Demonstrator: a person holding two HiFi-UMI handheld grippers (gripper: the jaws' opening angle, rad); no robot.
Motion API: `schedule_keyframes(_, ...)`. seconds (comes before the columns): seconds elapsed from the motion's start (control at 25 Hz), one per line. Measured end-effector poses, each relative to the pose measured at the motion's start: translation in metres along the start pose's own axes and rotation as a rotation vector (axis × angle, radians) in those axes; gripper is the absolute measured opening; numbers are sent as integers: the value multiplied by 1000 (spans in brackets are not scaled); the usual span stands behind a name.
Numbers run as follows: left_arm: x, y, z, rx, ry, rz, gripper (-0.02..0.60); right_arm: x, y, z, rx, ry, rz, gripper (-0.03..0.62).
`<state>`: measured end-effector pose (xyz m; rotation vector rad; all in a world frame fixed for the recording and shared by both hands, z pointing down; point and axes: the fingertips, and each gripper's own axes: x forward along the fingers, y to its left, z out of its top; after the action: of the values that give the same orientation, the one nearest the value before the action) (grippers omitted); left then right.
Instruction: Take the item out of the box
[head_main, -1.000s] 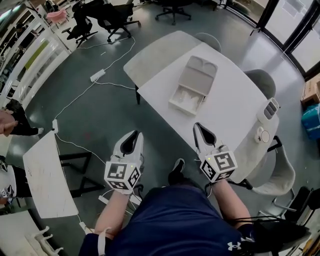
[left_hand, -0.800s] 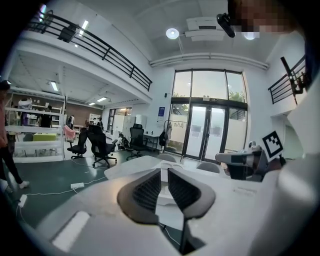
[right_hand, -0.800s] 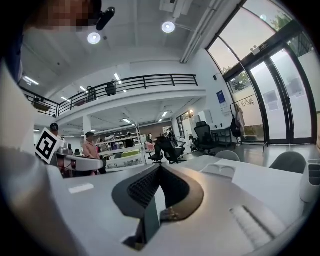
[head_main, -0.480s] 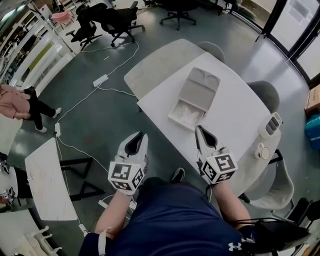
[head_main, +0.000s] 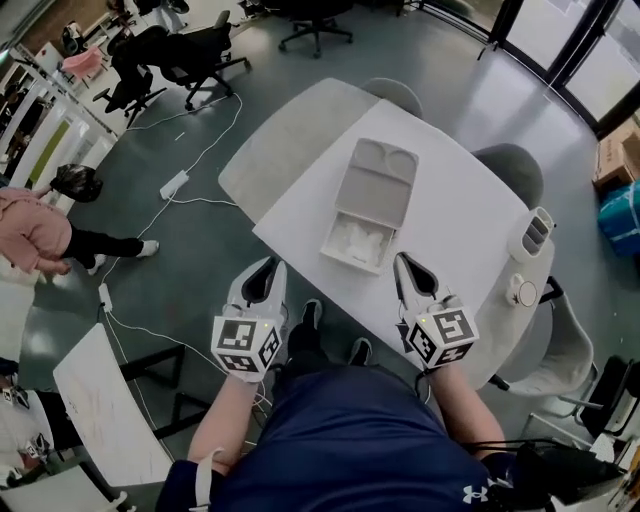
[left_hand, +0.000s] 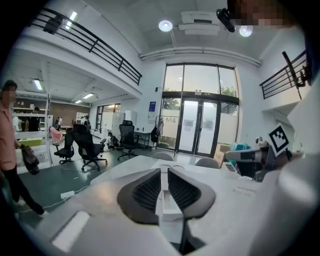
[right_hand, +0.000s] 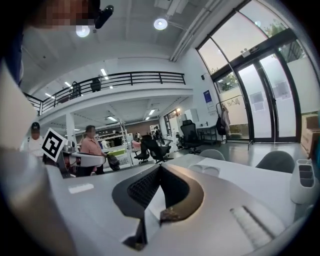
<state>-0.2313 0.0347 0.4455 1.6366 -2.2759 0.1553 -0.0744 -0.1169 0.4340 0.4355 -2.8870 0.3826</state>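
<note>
Hanging short of the box, left gripper and right gripper are both pinched closed and empty, right's nearer the item.

Matt off-white box on smooth white table

From the head: way up, looking steeply down past the left gripper and right gripper onto the white table. From each gripper: low, right behind the jaws, facing level across it. Shared everywhere: open box just ahead.
</note>
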Motion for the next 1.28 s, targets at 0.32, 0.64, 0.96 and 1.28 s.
schedule_keyframes(0.32, 100, 8, 34, 118, 7, -235, 48, 21, -41, 9, 53, -24, -231, 2)
schedule_keyframes(0.64, 183, 5, 25, 256, 115, -450, 48, 26, -62, 14, 115, -33, -459, 3)
schedule_keyframes(0.96, 208, -58, -83, 699, 408, -837, 48, -1, -62, -15, 217, -15, -662, 3)
schedule_keyframes(1.28, 212, -96, -166, 918, 590, -924, 104, -21, -67, -34, 261, -4, -670, 3)
